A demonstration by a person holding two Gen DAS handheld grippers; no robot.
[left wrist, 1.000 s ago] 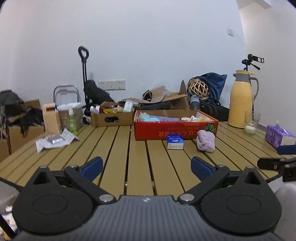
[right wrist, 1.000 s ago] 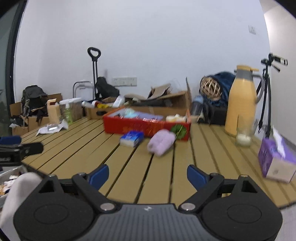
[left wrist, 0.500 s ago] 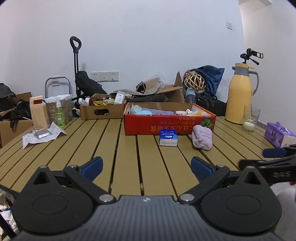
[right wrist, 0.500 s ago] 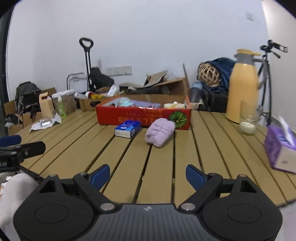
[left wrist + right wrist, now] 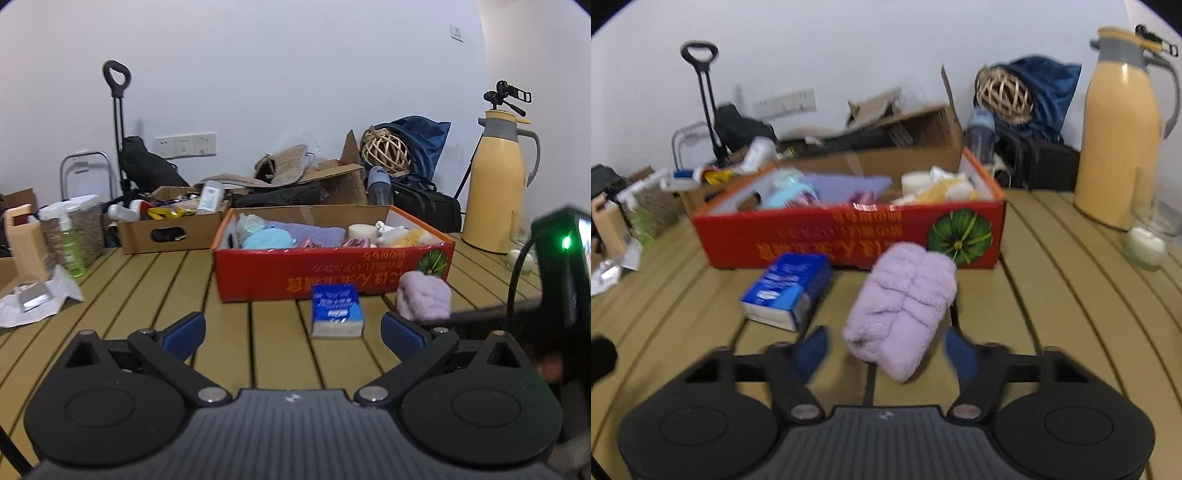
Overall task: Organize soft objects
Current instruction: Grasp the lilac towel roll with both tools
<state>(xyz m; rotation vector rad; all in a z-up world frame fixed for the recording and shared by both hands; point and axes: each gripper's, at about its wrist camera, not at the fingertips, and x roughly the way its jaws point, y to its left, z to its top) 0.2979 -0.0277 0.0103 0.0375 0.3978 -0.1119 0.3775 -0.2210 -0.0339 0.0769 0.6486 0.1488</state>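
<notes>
A folded lilac fluffy towel (image 5: 903, 306) lies on the slatted wooden table (image 5: 1052, 295), just in front of a red cardboard box (image 5: 849, 236) filled with soft items. A blue tissue pack (image 5: 786, 291) lies to its left. My right gripper (image 5: 886, 349) is open, its blue pads on either side of the towel's near end, not touching it. In the left wrist view the towel (image 5: 424, 299), tissue pack (image 5: 336, 310) and red box (image 5: 332, 273) lie ahead of my open, empty left gripper (image 5: 291, 328).
A yellow thermos (image 5: 1119, 129) and a glass candle (image 5: 1145, 247) stand at the right. A brown cardboard box (image 5: 173, 225), a green spray bottle (image 5: 70, 251) and crumpled paper (image 5: 33, 299) sit at the left. The right gripper's body (image 5: 561, 266) fills the left view's right edge.
Both grippers have moved forward toward the red box. The right gripper has come right up to the lilac towel, with its fingers now straddling it.
</notes>
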